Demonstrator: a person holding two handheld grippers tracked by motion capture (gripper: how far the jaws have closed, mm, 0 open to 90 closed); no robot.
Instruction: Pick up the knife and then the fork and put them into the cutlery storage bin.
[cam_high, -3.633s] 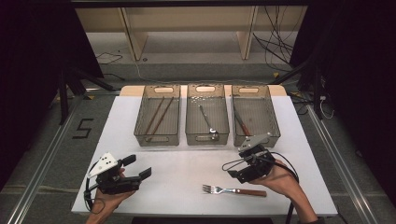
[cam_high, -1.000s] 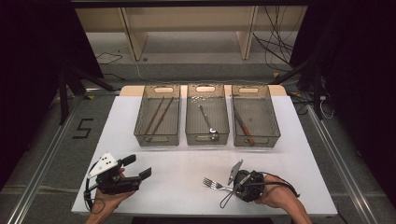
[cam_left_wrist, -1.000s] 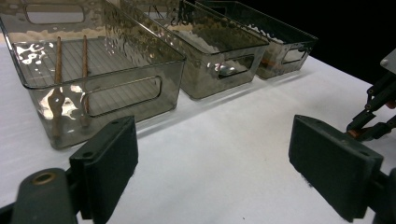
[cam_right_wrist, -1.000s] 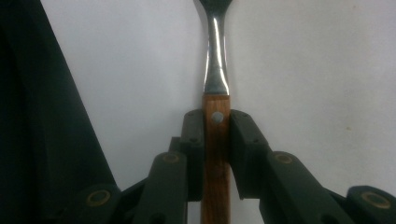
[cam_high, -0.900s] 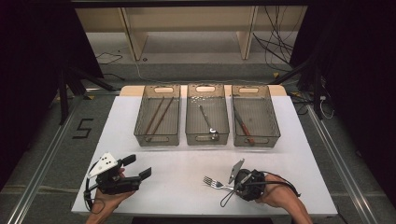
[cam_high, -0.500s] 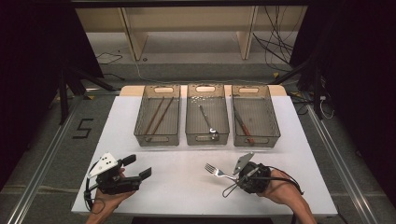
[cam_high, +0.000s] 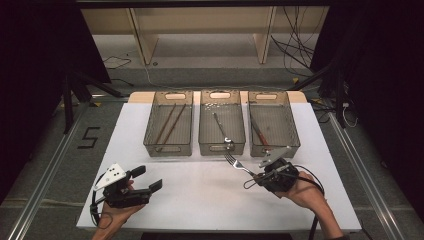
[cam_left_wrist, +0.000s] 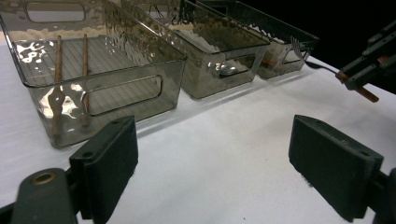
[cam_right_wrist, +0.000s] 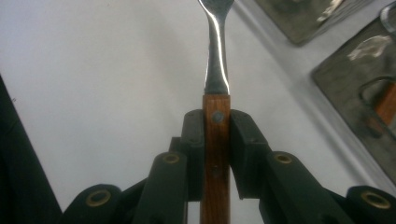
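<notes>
Both tongs visible: right tongs (cam_right_wrist: 216, 135) pinching fork (cam_right_wrist: 216, 70) handle, tines cut off; left tongs (cam_left_wrist: 224, 172) spread.

Both grippers are built in black w/ brass-coloured pivot pins. Flat black fingers (cam_left_wrist: 109, 168) are seen on the left gripper (cam_high: 131, 185). A grey 3-cornered plate (cam_high: 273, 156) is carried atop the right gripper (cam_high: 274, 175); black cables are trailed from each.

Three bins in a row at the back of the surface (cam_high: 200, 185), left bin (cam_high: 168, 125) holding chopsticks (cam_high: 169, 123), middle bin (cam_high: 222, 124) a spoon (cam_high: 221, 130), right bin (cam_high: 272, 122) beside it, fork (cam_high: 239, 164) in front of the bins, left tongs (cam_high: 149, 180) near front left.
</notes>
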